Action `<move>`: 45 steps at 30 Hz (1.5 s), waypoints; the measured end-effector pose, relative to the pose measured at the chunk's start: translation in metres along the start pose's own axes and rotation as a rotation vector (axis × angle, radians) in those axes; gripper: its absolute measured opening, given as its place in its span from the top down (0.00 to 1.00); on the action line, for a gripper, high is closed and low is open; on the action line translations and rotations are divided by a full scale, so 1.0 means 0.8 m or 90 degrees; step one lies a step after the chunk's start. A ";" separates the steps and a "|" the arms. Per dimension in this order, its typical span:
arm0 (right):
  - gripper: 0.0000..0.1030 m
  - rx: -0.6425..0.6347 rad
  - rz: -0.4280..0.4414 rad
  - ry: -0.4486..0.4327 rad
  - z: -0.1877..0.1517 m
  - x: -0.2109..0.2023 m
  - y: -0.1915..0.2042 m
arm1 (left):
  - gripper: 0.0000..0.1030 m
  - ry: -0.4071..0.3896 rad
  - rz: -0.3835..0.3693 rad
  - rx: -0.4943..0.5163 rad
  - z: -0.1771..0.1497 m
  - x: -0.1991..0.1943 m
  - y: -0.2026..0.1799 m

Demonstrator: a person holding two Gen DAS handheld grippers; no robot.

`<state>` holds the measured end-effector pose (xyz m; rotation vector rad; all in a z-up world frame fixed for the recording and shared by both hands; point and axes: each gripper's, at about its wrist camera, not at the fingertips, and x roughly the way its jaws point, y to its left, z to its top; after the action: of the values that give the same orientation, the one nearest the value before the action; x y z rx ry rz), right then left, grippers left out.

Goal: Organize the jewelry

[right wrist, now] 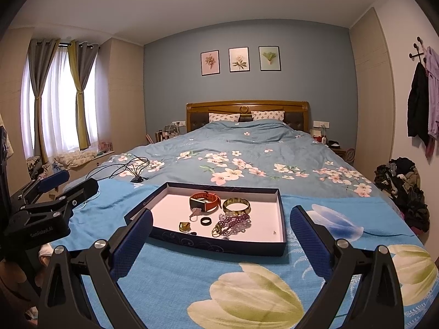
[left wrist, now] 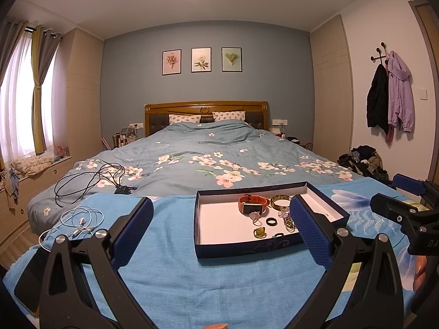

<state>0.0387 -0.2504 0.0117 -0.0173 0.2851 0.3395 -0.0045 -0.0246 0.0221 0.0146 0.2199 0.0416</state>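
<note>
A tray (right wrist: 282, 213) lies on a cloth (right wrist: 175, 277) at the foot of the bed (right wrist: 247, 148). In it, a watch (right wrist: 204, 201) sits left of a bangle (right wrist: 236, 206), with a ring (right wrist: 205, 221) in front and beads (right wrist: 236, 223) to the ring's right. Cables (left wrist: 85, 181) lie left of the tray.

left gripper (left wrist: 222, 227): black frame | blue textured pads | silver screws | right gripper (right wrist: 221, 235): same
</note>
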 end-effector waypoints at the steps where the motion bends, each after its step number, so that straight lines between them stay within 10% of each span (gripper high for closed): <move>1: 0.06 0.000 0.000 -0.001 0.000 0.000 0.000 | 0.05 0.000 -0.001 -0.001 0.000 0.000 0.000; 45: 0.06 0.002 0.000 -0.001 -0.004 -0.002 -0.001 | 0.05 0.006 0.000 -0.003 -0.002 0.001 0.003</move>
<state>0.0366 -0.2517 0.0091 -0.0140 0.2842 0.3383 -0.0040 -0.0223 0.0205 0.0090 0.2296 0.0420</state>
